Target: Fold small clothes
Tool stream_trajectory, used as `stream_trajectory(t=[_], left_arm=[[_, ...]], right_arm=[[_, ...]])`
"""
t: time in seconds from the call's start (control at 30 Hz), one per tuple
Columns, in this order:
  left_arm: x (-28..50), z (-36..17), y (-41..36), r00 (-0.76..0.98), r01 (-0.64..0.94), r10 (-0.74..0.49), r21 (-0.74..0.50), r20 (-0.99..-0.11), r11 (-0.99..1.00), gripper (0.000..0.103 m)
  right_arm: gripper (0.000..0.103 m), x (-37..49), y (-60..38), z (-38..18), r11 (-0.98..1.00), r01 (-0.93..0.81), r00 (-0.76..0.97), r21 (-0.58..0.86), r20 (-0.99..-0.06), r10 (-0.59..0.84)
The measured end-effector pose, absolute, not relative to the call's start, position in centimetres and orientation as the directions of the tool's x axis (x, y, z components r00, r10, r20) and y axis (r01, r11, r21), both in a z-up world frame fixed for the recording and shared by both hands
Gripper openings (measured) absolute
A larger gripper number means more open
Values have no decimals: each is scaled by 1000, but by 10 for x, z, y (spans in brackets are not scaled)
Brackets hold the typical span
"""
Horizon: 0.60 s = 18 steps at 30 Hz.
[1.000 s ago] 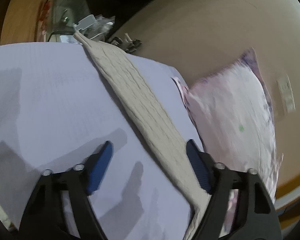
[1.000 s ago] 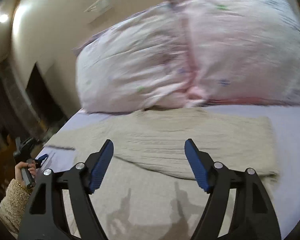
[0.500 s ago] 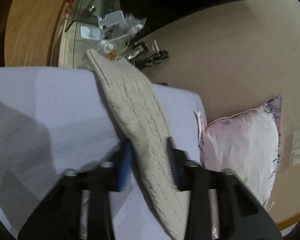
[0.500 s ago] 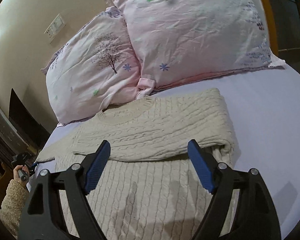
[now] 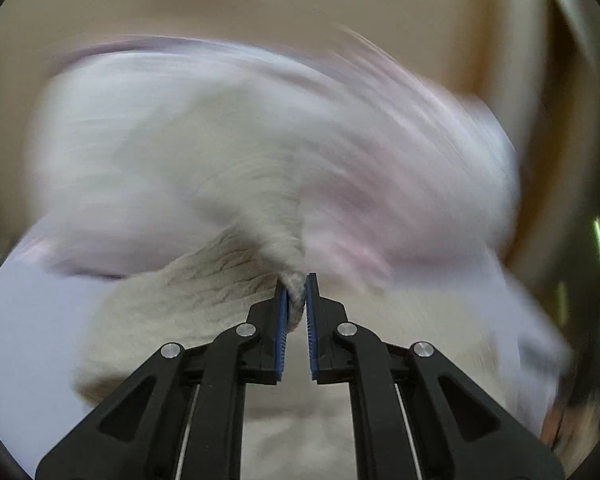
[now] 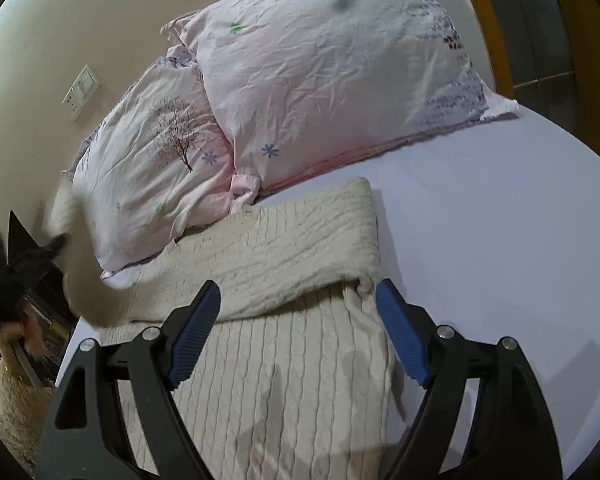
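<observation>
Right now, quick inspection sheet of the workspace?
Surface: lavender bed sheet, flat.
Job's things: cream cable-knit sweater, right side folded across its body.
Clutter: two pink floral pillows at the sweater's far edge.
Grippers: left tool shut on a bunched bit of the sweater, view blurred; right tool open above the sweater.
Cables: nothing seen.
Surroundings: beige wall, white wall switch plate.

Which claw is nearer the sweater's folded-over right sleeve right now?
Right. The right claw hangs open just in front of the folded sleeve, not touching it. The left claw is shut on the other sleeve, off the sweater's opposite side.
</observation>
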<state>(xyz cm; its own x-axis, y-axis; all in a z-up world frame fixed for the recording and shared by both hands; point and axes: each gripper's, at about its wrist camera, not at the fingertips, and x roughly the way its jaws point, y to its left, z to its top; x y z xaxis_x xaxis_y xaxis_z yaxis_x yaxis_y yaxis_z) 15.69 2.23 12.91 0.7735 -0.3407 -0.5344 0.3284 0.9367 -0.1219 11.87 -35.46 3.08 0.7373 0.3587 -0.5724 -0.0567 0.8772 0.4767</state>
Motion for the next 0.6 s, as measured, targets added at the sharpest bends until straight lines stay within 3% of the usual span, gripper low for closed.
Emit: stream_trajectory(t=[0.07, 0.13, 0.3, 0.4, 0.43, 0.5, 0.53, 0.57, 0.6], left_arm=[[143, 94, -45, 606, 510, -454, -119, -653, 852, 7], [130, 75, -50, 530, 530, -481, -170, -699, 831, 7], [81, 72, 34, 540, 425, -490, -282, -684, 860, 7], [27, 70, 92, 549, 380, -509, -345, -663, 858, 14], [6, 68, 112, 548, 361, -517, -372, -658, 855, 18], [-26, 61, 139, 539, 338, -540, -420, -647, 842, 37], [-36, 60, 147, 534, 327, -553, -447, -640, 833, 55], [-54, 53, 162, 521, 310, -579, -492, -628, 813, 64], [-65, 47, 169, 518, 302, -588, -510, -622, 805, 64]], right_arm=[[80, 108, -358, 33, 882, -62, 734, 467, -578, 358], [80, 92, -365, 37, 888, -75, 741, 453, -571, 354], [81, 40, -389, 40, 839, -171, 690, 517, -544, 477], [81, 6, -400, 32, 750, -228, 605, 621, -513, 609], [81, -6, -403, 28, 719, -236, 570, 654, -506, 647], [81, -26, -406, 15, 658, -236, 476, 715, -505, 720], [81, -32, -408, 9, 646, -221, 440, 731, -516, 735], [81, -38, -409, -2, 646, -181, 403, 741, -544, 736], [81, -41, -410, -10, 642, -151, 378, 752, -556, 740]])
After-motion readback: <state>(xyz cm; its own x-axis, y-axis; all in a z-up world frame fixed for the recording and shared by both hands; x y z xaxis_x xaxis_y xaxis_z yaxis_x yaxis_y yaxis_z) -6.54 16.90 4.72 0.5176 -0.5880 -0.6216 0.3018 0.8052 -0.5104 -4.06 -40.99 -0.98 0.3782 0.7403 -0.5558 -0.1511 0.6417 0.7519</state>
